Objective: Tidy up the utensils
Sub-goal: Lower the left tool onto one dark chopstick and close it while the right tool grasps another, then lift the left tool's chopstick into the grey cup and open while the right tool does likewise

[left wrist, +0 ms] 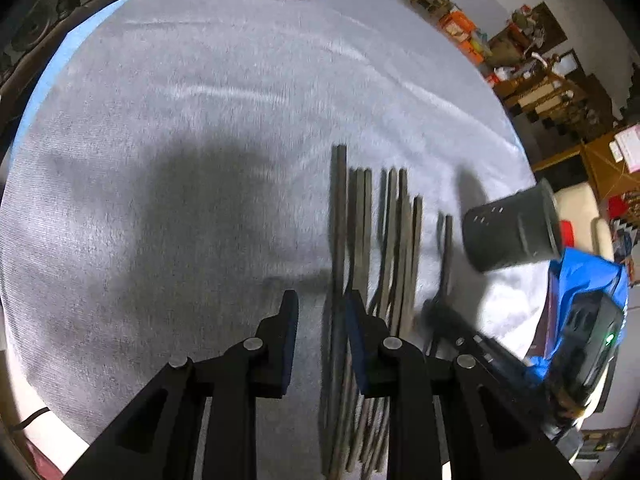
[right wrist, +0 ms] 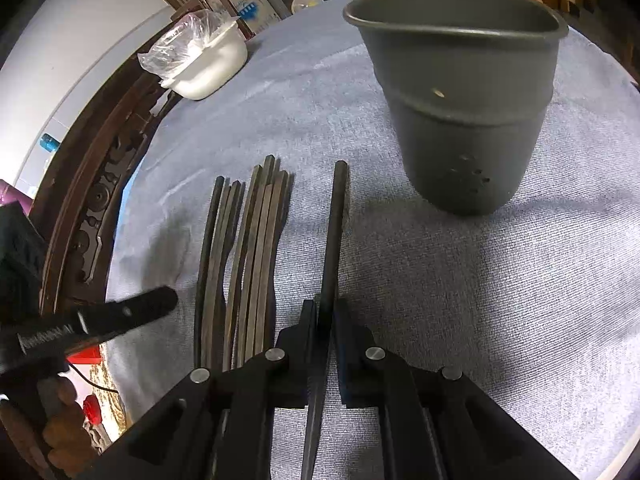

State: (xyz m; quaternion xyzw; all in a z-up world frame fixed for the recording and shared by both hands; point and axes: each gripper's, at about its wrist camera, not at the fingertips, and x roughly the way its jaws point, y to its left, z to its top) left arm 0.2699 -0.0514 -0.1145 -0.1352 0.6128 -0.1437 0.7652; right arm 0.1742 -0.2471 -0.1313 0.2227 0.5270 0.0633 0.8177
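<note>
On grey cloth (right wrist: 440, 280), right claw (right wrist: 325, 316) pinches one chopstick (right wrist: 334, 220); left claw (left wrist: 322, 308) open, empty.

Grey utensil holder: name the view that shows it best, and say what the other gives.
Right wrist view: the grey utensil holder stands near, sharp, its rim and drain holes plain. Left wrist view shows it small and blurred at the edge.

Both grippers are matte black, angular linkage arms with triangular cut-outs. On the left gripper (left wrist: 318, 308), round silver pivot pins dot each joint, and the fingers (left wrist: 289, 320) carry dark blue pads on their inner faces. The right gripper (right wrist: 324, 320) shows the same silver pins. Its body, seen from the left wrist, has a small green light and blue fabric behind it.
</note>
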